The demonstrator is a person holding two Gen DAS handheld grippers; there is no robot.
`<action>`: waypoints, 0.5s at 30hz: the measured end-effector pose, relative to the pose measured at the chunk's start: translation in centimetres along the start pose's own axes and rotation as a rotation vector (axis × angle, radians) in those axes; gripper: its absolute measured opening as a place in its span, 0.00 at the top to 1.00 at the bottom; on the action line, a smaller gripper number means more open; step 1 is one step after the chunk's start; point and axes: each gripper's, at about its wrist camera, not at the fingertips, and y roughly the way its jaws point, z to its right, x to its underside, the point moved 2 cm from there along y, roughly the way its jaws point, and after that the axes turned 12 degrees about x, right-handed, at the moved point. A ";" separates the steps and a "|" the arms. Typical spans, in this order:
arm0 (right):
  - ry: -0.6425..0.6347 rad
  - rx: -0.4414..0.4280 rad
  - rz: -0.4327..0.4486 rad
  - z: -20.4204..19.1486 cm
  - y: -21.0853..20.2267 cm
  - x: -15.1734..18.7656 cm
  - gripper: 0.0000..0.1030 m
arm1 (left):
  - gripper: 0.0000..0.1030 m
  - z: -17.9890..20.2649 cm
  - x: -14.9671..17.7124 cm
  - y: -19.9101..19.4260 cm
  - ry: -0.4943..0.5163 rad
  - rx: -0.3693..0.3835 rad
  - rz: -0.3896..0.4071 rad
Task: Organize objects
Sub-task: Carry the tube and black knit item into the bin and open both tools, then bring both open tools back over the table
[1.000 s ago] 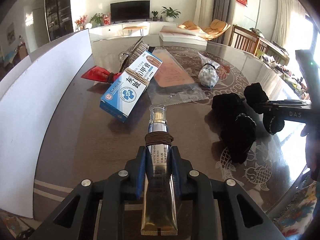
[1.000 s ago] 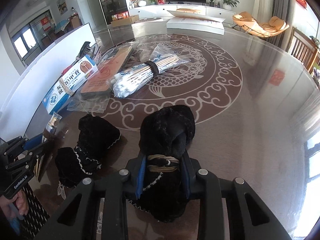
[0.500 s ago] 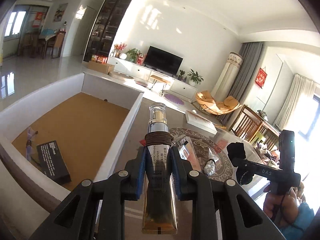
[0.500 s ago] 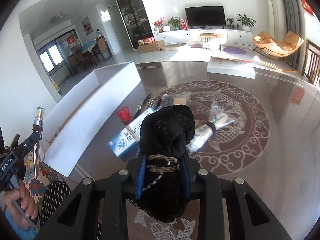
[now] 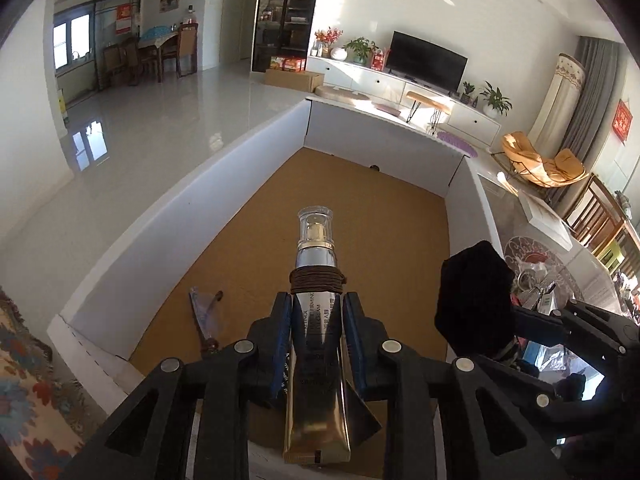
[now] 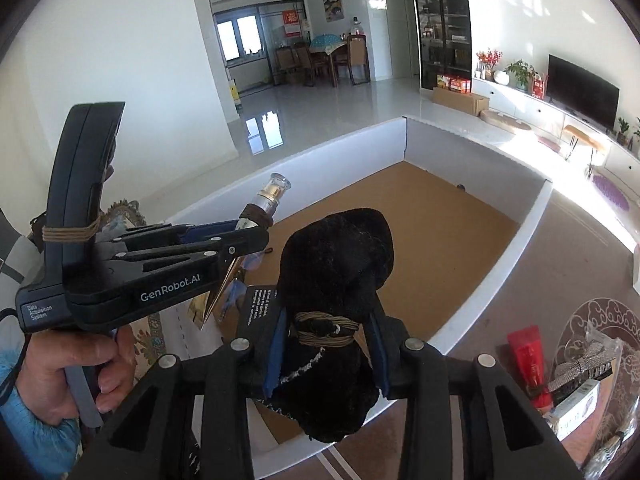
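Observation:
My left gripper [image 5: 316, 304] is shut on a gold cream tube [image 5: 316, 364] with a clear cap and holds it above the cork floor of a large white-walled box [image 5: 168, 224]. My right gripper [image 6: 332, 312] is shut on a black fuzzy bundle [image 6: 336, 264] tied with cord, held over the same box [image 6: 500, 264] near its front right wall. The left gripper with the tube [image 6: 264, 200] shows at left in the right wrist view. The black bundle [image 5: 474, 300] shows at right in the left wrist view.
In the box lie a small clear packet [image 5: 204, 312] and a black carton [image 6: 260, 304]. On the table right of the box are a red tube [image 6: 528, 360], a white and blue carton [image 6: 576, 408] and bagged items [image 6: 600, 356].
Both grippers have lifted from the table and swung left over the white box, each still holding its object. The view now looks down into the box.

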 end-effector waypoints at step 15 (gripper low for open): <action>0.128 0.282 0.107 13.5 -10.2 16.2 0.07 | 0.00 17.0 8.5 -5.6 0.126 0.390 0.134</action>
